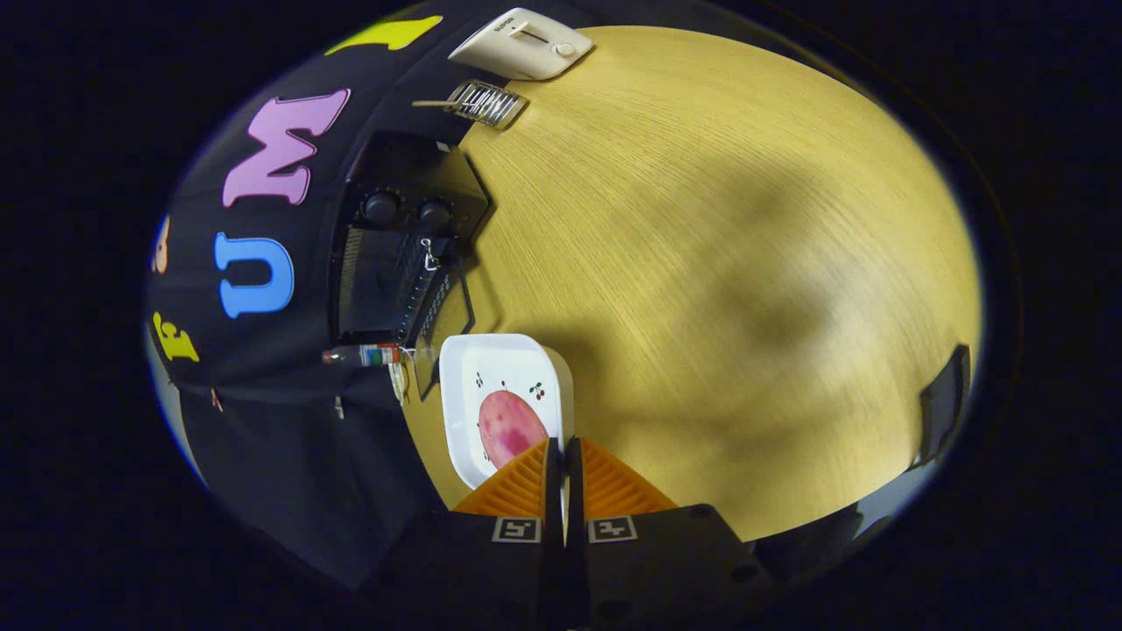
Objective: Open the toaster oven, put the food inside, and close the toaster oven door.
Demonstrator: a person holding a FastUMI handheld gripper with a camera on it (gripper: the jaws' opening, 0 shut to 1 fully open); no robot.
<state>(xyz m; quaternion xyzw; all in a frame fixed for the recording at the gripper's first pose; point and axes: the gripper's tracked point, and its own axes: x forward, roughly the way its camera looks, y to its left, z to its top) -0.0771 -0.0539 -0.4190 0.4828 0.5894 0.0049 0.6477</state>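
1. Gripper view: the claw (564,456) is seen with its fingers drawn nearly together, only a thin slit left between them, and nothing is held.
2. A white plate (460,368) lies on the tabletop (701,263), just ahead of the fingers and a little to the left; the food (508,425), a pinkish oval piece, rests on it, partly hidden behind the left finger.
3. The oven (394,254) stands farther off, beyond the plate; its door appears to be let down already, though this cannot be told for certain.
4. The food is judged light and rather soft, perhaps smooth-skinned, so a gentle squeeze across its narrow middle is advised.
5. The plate is judged stiff, slippery and breakable; its rim would be the place to take hold.
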